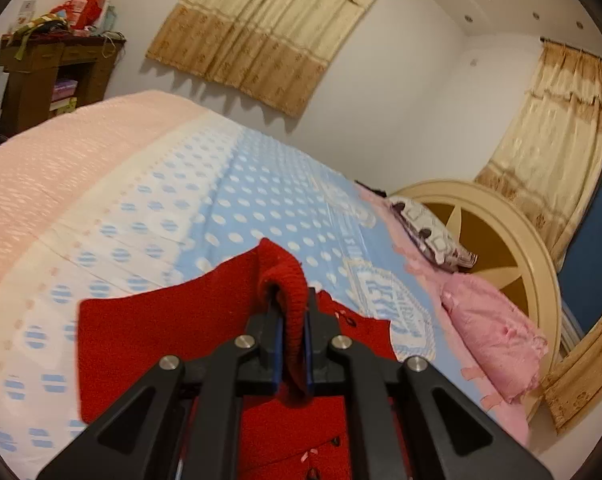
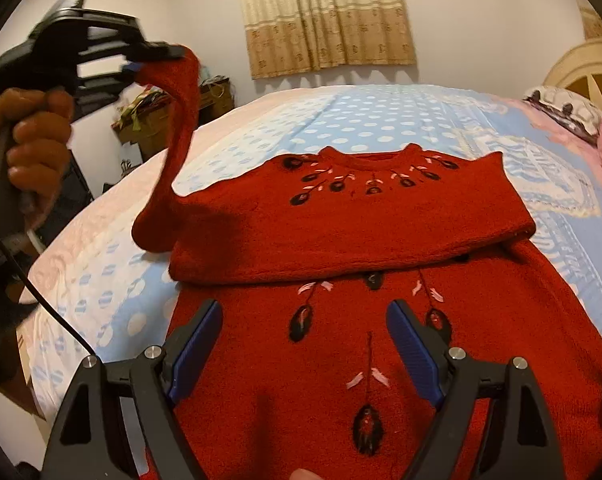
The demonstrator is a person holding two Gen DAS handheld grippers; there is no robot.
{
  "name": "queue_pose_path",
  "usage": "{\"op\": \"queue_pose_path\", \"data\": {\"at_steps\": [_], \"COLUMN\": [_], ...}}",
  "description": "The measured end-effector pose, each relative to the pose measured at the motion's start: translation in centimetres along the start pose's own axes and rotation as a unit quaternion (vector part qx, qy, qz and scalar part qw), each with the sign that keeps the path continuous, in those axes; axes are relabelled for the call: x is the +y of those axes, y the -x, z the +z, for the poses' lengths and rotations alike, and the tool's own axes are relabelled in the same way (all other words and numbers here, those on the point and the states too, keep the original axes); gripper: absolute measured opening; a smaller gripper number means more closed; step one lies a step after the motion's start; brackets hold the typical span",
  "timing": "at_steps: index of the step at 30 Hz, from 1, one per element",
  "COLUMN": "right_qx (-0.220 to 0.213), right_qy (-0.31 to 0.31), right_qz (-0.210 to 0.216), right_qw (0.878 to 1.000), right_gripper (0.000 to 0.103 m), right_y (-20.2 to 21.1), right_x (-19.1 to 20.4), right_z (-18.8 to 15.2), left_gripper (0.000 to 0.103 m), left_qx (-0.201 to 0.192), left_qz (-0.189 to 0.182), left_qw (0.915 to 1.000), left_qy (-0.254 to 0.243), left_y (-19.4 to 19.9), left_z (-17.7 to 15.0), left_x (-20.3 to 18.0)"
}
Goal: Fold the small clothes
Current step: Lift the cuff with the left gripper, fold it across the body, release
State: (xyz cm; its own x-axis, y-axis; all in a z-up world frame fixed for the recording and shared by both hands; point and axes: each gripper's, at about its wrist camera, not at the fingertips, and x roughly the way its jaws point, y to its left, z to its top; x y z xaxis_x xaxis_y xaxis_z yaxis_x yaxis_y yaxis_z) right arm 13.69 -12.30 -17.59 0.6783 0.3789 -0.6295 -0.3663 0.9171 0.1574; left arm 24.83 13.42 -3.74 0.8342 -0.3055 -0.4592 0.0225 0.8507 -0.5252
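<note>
A small red knitted sweater [image 2: 341,220] with dark embroidered flowers lies on the bed, its right sleeve folded across the chest. My left gripper [image 1: 293,320] is shut on the ribbed cuff of the left sleeve [image 1: 289,280] and holds it lifted above the bed; the raised sleeve [image 2: 181,128] and that gripper [image 2: 141,60] also show in the right wrist view at upper left. My right gripper [image 2: 305,320] is open and empty, hovering just above the sweater's lower body.
The bed [image 1: 241,184] has a blue dotted sheet with a pink part [image 1: 61,160] on the left. Pillows [image 1: 433,232] and a pink cloth [image 1: 497,336] lie by the round headboard [image 1: 501,248]. A brown shelf [image 1: 57,72] stands by the far wall under curtains [image 1: 269,28].
</note>
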Motion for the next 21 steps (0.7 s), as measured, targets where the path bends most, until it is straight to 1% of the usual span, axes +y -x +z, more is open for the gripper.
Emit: {"op": "queue_pose_path", "data": {"at_steps": [6, 7, 9, 11, 12, 13, 14, 15, 16, 18, 19, 21], "right_qx": [0.011, 0.012, 0.012, 0.013, 0.016, 0.019, 0.026, 0.030, 0.034, 0.040, 0.042, 0.050], "right_qy": [-0.017, -0.021, -0.028, -0.035, -0.042, -0.049, -0.059, -0.065, -0.072, -0.082, -0.083, -0.069], "right_qz": [-0.002, -0.001, 0.001, 0.001, 0.001, 0.003, 0.005, 0.006, 0.006, 0.008, 0.010, 0.009], "right_qw": [1.000, 1.000, 1.000, 0.999, 0.999, 0.999, 0.998, 0.997, 0.997, 0.996, 0.996, 0.996], "right_gripper": [0.085, 0.085, 0.085, 0.085, 0.085, 0.085, 0.085, 0.085, 0.085, 0.085, 0.085, 0.085], "right_y": [-0.6, -0.7, -0.7, -0.7, -0.8, -0.9, -1.2, -1.4, -1.6, -1.8, -1.8, -1.5], "right_x": [-0.8, -1.0, -1.4, -1.9, -2.2, -2.5, -2.9, -3.1, -3.3, -3.7, -3.8, -3.7], "right_z": [-0.7, -0.7, -0.7, -0.8, -0.9, -1.0, -1.1, -1.1, -1.2, -1.2, -1.1, -0.4], "left_gripper": [0.008, 0.010, 0.013, 0.022, 0.032, 0.045, 0.051, 0.061, 0.067, 0.071, 0.076, 0.080], "left_qx": [0.047, 0.058, 0.079, 0.100, 0.105, 0.103, 0.098, 0.087, 0.079, 0.058, 0.051, 0.040], "left_qz": [0.005, 0.005, 0.026, 0.040, 0.045, 0.053, 0.061, 0.068, 0.073, 0.094, 0.104, 0.145], "left_qw": [0.9983, 0.9973, 0.9944, 0.9903, 0.9886, 0.9876, 0.9873, 0.9877, 0.9879, 0.9863, 0.9849, 0.9784], "left_qy": [-0.034, -0.044, -0.065, -0.087, -0.098, -0.105, -0.109, -0.110, -0.112, -0.123, -0.128, -0.141], "left_y": [-6.0, -7.2, -8.6, -9.2, -9.0, -8.7, -8.1, -7.0, -6.3, -4.0, -3.5, -2.3], "left_z": [-2.8, -3.6, -5.1, -6.4, -7.1, -7.5, -7.8, -8.0, -8.2, -8.6, -8.8, -9.5], "left_x": [-3.4, -3.9, -4.8, -5.0, -4.9, -4.8, -4.4, -3.6, -3.1, -1.6, -1.0, 0.5]}}
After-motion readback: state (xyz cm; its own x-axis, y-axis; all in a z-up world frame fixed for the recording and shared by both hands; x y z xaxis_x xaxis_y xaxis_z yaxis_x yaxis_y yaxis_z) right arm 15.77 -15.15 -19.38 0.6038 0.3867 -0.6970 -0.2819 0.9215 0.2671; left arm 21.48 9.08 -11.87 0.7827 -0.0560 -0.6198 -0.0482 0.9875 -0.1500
